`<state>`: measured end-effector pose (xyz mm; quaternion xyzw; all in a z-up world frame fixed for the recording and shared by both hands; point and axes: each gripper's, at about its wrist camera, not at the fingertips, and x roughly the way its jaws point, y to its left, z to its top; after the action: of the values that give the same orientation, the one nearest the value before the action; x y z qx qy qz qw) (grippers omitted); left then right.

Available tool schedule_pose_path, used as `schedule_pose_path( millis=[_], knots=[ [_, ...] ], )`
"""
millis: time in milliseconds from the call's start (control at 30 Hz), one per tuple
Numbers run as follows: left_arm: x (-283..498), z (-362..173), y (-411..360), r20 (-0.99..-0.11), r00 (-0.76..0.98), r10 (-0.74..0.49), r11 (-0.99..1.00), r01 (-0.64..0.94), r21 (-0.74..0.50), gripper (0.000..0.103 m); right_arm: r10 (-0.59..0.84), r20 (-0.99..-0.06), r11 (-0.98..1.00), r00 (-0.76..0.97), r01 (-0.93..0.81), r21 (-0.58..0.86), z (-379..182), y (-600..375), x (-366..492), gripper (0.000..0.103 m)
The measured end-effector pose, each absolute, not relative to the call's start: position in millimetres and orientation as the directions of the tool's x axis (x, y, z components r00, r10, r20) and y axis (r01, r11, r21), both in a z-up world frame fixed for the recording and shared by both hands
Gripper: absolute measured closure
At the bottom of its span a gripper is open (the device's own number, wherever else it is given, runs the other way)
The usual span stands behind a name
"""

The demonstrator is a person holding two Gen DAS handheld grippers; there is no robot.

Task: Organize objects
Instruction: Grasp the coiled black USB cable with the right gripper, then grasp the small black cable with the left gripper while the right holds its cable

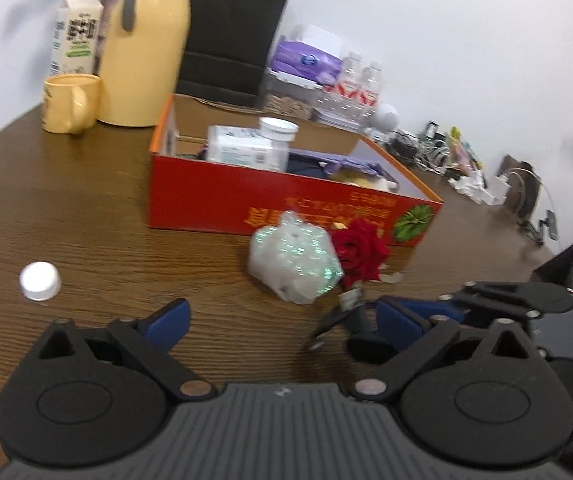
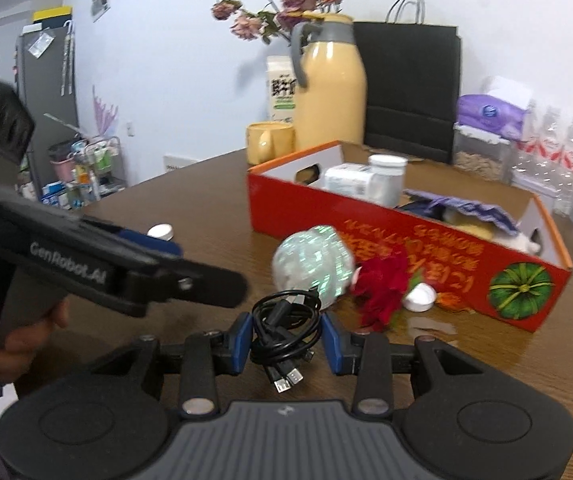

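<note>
A coiled black cable (image 2: 286,320) with loose plugs sits between the blue pads of my right gripper (image 2: 287,344), which is shut on it just above the brown table (image 2: 166,208). My left gripper (image 1: 284,318) stands open and wide with only bare table between its pads. Ahead of both lie a glittery wrapped ball (image 1: 294,256) (image 2: 312,264) and a red rose (image 1: 358,252) (image 2: 382,284), against the open red box (image 1: 246,200) (image 2: 406,248). That box holds a white jar, a packet and purple cloth. The cable (image 1: 338,320) also shows beside my left gripper's right pad.
One white cap (image 1: 40,280) lies at the left, another white cap (image 2: 418,298) by the rose. A yellow mug (image 1: 70,102), yellow jug (image 1: 146,52), milk carton, black paper bag (image 1: 230,32), tissues and water bottles stand behind the box. A hand holds the left gripper's handle (image 2: 18,340).
</note>
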<state>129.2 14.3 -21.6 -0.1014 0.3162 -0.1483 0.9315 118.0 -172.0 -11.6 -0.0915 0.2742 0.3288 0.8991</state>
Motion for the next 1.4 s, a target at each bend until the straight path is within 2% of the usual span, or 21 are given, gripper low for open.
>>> schedule_pose_path(
  millis=[33, 67, 133, 200, 233, 300, 367, 433, 900, 967, 1033, 1100, 1200, 1400],
  knots=[
    [129.7, -22.2, 12.8, -0.562, 0.749, -0.352, 0.932, 0.224, -0.285, 0.020, 0.543, -0.558, 0.764, 0.628, -0.645, 0.017, -13.5, -170.5, 117.9, 0.067],
    [130.9, -23.2, 11.1, -0.565, 0.739, -0.367, 0.927, 0.240, -0.288, 0.026, 0.544, -0.561, 0.761, 0.623, -0.649, 0.017, -15.2, -169.7, 117.9, 0.067],
    [133.7, -25.1, 7.6, -0.570, 0.719, -0.396, 0.916, 0.271, -0.295, 0.046, 0.547, -0.565, 0.756, 0.618, -0.655, 0.016, -16.9, -168.3, 117.1, 0.067],
    [135.8, -26.6, 3.0, -0.574, 0.704, -0.417, 0.908, 0.300, -0.292, 0.058, 0.554, -0.564, 0.748, 0.613, -0.664, 0.013, -16.8, -167.8, 115.4, 0.067],
    [136.6, -26.8, 1.2, -0.573, 0.696, -0.433, 0.901, 0.317, -0.296, 0.069, 0.556, -0.564, 0.743, 0.610, -0.669, 0.009, -16.9, -167.1, 114.8, 0.067],
    [136.9, -26.3, -1.8, -0.569, 0.677, -0.468, 0.884, 0.351, -0.309, 0.084, 0.552, -0.570, 0.741, 0.608, -0.672, 0.000, -18.2, -166.2, 114.0, 0.067],
    [135.1, -25.3, -4.2, -0.563, 0.683, -0.466, 0.885, 0.360, -0.296, 0.088, 0.551, -0.573, 0.740, 0.606, -0.673, -0.001, -19.7, -166.4, 113.4, 0.067],
    [133.7, -23.5, -2.6, -0.555, 0.690, -0.464, 0.886, 0.357, -0.297, 0.102, 0.552, -0.572, 0.739, 0.607, -0.674, -0.003, -19.8, -167.2, 113.1, 0.067],
    [138.1, -23.0, 10.5, -0.582, 0.731, -0.358, 0.933, 0.248, -0.262, 0.100, 0.531, -0.557, 0.773, 0.639, -0.635, 0.010, -18.7, -185.9, 110.8, 0.067],
    [139.8, -24.0, 7.8, -0.596, 0.733, -0.329, 0.943, 0.228, -0.240, 0.090, 0.525, -0.554, 0.783, 0.647, -0.621, 0.017, -18.7, -191.2, 111.5, 0.067],
    [139.9, -25.2, 4.2, -0.595, 0.739, -0.317, 0.948, 0.228, -0.222, 0.048, 0.514, -0.551, 0.796, 0.657, -0.605, 0.021, -19.3, -197.4, 112.2, 0.067],
    [140.2, -24.9, -3.7, -0.593, 0.748, -0.299, 0.954, 0.231, -0.189, 0.036, 0.495, -0.551, 0.813, 0.672, -0.581, 0.021, -19.9, -203.6, 113.8, 0.067],
    [144.2, -26.0, -18.1, -0.606, 0.738, -0.295, 0.954, 0.257, -0.151, 0.027, 0.457, -0.554, 0.843, 0.696, -0.538, 0.020, -21.6, -214.8, 119.3, 0.067],
    [157.0, -38.0, -50.3, -0.651, 0.719, -0.244, 0.958, 0.285, -0.045, 0.027, 0.423, -0.545, 0.869, 0.724, -0.495, 0.017, -20.5, -230.0, 125.8, 0.067]
  ],
)
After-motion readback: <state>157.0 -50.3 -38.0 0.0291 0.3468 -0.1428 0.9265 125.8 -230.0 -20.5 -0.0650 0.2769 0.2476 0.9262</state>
